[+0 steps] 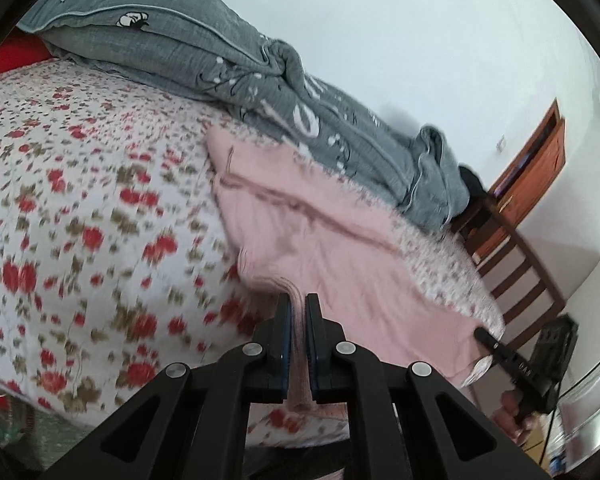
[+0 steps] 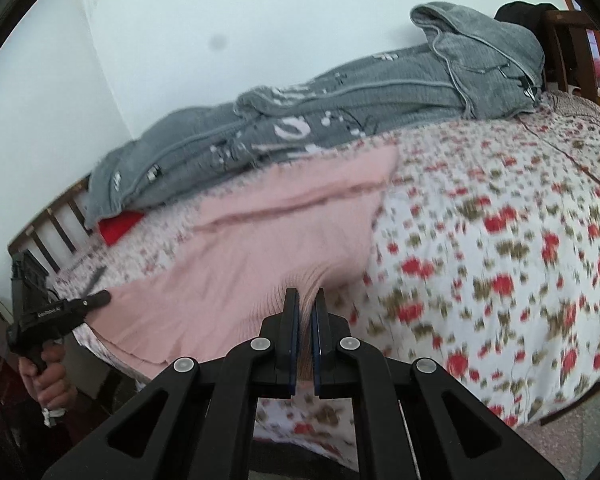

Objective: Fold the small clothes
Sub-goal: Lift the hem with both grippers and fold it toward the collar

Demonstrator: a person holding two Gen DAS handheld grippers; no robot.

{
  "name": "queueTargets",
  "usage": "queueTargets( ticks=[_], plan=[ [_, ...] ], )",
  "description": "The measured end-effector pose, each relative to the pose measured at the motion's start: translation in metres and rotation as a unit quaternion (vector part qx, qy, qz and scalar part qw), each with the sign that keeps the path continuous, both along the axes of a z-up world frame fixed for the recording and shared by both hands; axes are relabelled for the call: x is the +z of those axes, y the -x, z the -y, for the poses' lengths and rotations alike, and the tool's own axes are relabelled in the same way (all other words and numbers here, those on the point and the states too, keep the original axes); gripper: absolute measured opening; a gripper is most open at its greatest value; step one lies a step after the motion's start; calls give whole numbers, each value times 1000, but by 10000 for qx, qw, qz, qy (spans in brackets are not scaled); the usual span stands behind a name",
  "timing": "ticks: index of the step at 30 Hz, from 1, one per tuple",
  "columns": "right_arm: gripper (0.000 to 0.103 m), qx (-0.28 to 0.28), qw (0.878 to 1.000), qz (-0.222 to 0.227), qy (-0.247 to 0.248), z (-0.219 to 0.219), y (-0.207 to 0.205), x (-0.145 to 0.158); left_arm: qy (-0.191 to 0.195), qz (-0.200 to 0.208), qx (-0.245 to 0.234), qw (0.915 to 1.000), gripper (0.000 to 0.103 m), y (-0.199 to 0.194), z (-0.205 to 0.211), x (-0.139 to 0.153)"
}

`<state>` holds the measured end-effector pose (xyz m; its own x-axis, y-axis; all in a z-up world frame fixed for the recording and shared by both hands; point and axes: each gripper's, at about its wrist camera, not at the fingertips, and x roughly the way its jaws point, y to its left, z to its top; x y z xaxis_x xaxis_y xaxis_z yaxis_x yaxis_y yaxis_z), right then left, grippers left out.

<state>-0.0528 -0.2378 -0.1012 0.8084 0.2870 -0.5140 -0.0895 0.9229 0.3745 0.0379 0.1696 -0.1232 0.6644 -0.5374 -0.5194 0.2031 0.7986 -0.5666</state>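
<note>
Left gripper point(image 1: 299, 304) is clamped tight on the near hem of the pink garment point(image 1: 324, 236), the rest spread ahead of it on the floral bed point(image 1: 80, 200). Right gripper point(image 2: 306, 300) pinches the hem's other corner, likely so the edge lifts evenly for a fold toward the grey quilt point(image 2: 340, 108) beyond.

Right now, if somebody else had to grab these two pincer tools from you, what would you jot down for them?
Left gripper: shut on the near hem of the pink knit garment.
Right gripper: shut on the same hem, further along it.
Where things are: the garment lies spread on the floral bedsheet, its near edge raised by both grippers; its far edge is beside the grey quilt along the wall.
Done: both near corners gripped.
Left: carry the hem over to the far edge, probably, lay it flat, let go, then finish folding.
</note>
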Motion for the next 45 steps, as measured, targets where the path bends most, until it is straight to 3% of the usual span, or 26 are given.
queueTargets(
  ticks=[8,15,24,34,36,42,45],
  plan=[
    [5,60,9981,230,-564,11,-43,37,423,44,184,9989,7,-42,-6,28],
    [5,-47,9962,199,-842,24,-97,53,322,94,298,9990,7,-98,1,40],
    [5,-206,9946,-141,-1003,41,-187,35,324,-158,402,9985,7,-186,12,17],
    [6,-207,9934,-616,-941,50,-305,21,73,-287,592,9978,8,-287,26,8],
    [11,-259,9932,-707,-887,52,-324,16,207,-336,685,9969,9,-308,24,-2],
    [18,-416,9909,-921,-889,74,-352,-5,918,-512,832,9910,30,-328,-3,-24],
    [34,-439,9939,-824,-580,74,-349,-7,819,-574,759,9921,34,-333,-6,-27]
  ],
)
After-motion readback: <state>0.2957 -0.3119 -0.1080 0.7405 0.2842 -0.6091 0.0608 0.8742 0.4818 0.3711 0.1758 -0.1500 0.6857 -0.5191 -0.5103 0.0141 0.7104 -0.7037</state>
